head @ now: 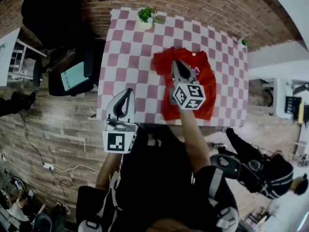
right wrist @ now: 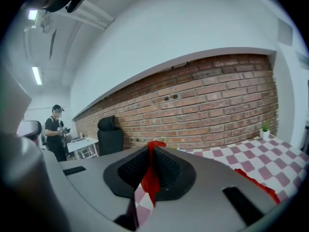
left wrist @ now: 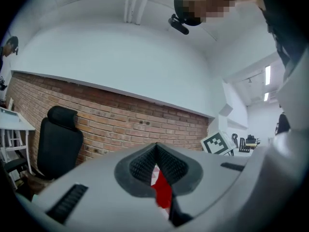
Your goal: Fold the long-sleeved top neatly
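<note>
The red long-sleeved top lies on the red-and-white checked table, toward its right front. My right gripper hangs over the top's left part. In the right gripper view its jaws are shut on a pinch of red cloth that sticks out above the tips. My left gripper is over the table's left front, apart from the top. Its jaws are shut and hold nothing; the red top only shows far off through the slit below the pads.
A potted plant stands at the table's far edge. A black office chair and a seat with a tablet are left of the table. Another person crouches at the front right. A brick wall runs behind the table.
</note>
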The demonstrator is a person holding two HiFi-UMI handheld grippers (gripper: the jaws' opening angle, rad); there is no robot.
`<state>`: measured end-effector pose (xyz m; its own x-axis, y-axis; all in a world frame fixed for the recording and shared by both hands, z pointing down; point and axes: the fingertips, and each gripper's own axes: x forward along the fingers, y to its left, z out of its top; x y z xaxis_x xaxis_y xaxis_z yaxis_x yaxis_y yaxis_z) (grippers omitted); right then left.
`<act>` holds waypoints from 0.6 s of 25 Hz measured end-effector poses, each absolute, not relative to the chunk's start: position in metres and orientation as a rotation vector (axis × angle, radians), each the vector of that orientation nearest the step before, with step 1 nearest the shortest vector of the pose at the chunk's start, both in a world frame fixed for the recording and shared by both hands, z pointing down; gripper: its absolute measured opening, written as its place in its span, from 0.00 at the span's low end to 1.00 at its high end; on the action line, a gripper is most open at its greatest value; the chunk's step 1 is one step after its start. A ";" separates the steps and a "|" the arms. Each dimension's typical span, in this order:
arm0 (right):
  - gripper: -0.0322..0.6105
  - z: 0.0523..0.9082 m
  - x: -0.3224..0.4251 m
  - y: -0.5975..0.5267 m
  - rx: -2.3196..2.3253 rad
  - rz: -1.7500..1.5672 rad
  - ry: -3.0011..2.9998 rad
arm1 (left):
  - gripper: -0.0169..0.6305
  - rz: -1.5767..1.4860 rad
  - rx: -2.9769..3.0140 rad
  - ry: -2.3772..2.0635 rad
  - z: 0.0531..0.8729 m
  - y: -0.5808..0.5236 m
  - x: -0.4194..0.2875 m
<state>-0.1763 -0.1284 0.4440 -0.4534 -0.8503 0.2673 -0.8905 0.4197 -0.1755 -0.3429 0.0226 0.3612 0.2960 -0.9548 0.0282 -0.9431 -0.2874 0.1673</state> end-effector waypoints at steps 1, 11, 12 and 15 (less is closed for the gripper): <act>0.10 0.440 -0.163 -0.126 1.591 0.441 -2.523 | 0.03 -0.113 2.417 -1.757 0.360 0.022 -0.334; 0.10 0.425 -0.030 -0.097 1.858 0.494 -2.455 | 0.03 -0.068 2.535 -1.623 0.348 0.022 -0.241; 0.10 0.426 -0.018 -0.093 1.881 0.502 -2.445 | 0.03 -0.065 2.548 -1.607 0.347 0.022 -0.231; 0.10 0.430 0.018 -0.081 1.941 0.517 -2.408 | 0.03 -0.052 2.580 -1.555 0.347 0.025 -0.200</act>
<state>0.0185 -0.0808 0.4296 -0.2341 -0.9496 0.2085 -0.9515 0.1797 -0.2497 -0.1996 0.0250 0.3465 0.4686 -0.8826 0.0367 -0.8782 -0.4609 0.1277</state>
